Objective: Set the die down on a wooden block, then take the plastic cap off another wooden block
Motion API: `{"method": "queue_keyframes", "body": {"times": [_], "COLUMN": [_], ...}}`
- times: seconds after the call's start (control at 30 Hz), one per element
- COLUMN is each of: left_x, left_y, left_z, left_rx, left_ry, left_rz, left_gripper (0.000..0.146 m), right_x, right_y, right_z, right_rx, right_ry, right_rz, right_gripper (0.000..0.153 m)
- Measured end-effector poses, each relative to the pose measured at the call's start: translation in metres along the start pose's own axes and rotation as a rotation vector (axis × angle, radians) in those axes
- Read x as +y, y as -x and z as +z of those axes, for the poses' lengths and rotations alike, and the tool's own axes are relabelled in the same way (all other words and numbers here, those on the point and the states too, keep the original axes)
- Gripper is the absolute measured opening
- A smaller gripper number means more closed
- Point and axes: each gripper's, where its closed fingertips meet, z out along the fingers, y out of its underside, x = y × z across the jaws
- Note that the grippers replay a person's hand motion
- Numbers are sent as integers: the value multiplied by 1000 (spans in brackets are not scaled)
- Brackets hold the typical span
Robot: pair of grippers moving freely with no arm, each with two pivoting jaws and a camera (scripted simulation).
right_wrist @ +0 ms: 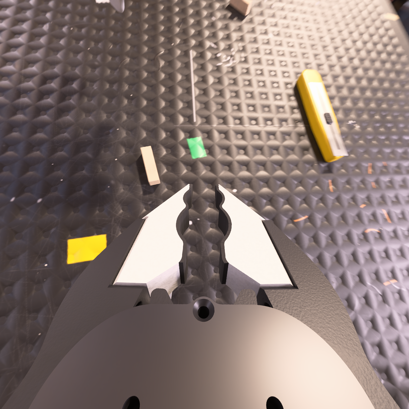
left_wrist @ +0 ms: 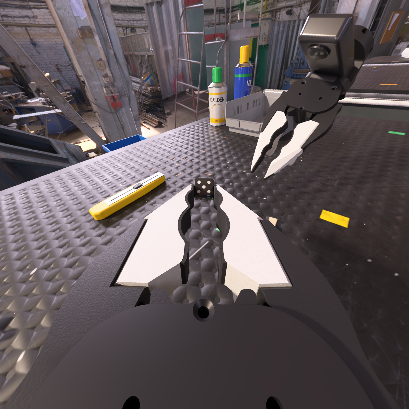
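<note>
My left gripper (left_wrist: 203, 190) is shut on a black die (left_wrist: 203, 188) with white pips, pinched between its fingertips above the studded metal table (left_wrist: 66, 232). A corner of a pale wooden block (left_wrist: 272, 220) shows beside its right finger. My right gripper (right_wrist: 203, 188) is open and empty, low over the table; it also shows in the left wrist view (left_wrist: 259, 174), beyond the die to the right. In the right wrist view a pale wooden block (right_wrist: 150, 164) lies just ahead and left of its tips. Another wooden block (right_wrist: 239, 6) lies at the top edge. I see no plastic cap.
A yellow utility knife (left_wrist: 127, 197) (right_wrist: 321, 117) lies on the table. Two spray cans (left_wrist: 217, 99) and a grey bin (left_wrist: 247, 115) stand at the far edge, a blue bin (left_wrist: 124, 142) beyond it. Flat green (right_wrist: 196, 147) and yellow (right_wrist: 86, 247) patches and a thin rod (right_wrist: 192, 86) lie on the table.
</note>
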Motion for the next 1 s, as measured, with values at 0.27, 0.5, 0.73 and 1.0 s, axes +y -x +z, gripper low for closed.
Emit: {"method": "queue_keyframes", "body": {"times": [0.27, 0.5, 0.73, 1.0], "left_x": [0, -2, 3, 17], "left_y": [5, 11, -5, -29], "left_z": [-18, -47, -56, -13], "left_rx": [-41, -121, -35, 77], "left_ry": [-34, -78, -35, 79], "left_rz": [13, 23, 49, 153], "left_gripper": [16, 16, 16, 16], "right_x": [-16, -50, -79, -47], "right_y": [5, -31, -42, -32], "right_z": [25, 29, -9, -5], "right_rx": [-29, 52, 50, 86], "right_ry": [67, 56, -56, 57], "right_rz": [-60, -78, -25, -78], "right_gripper": [20, 25, 28, 25]}}
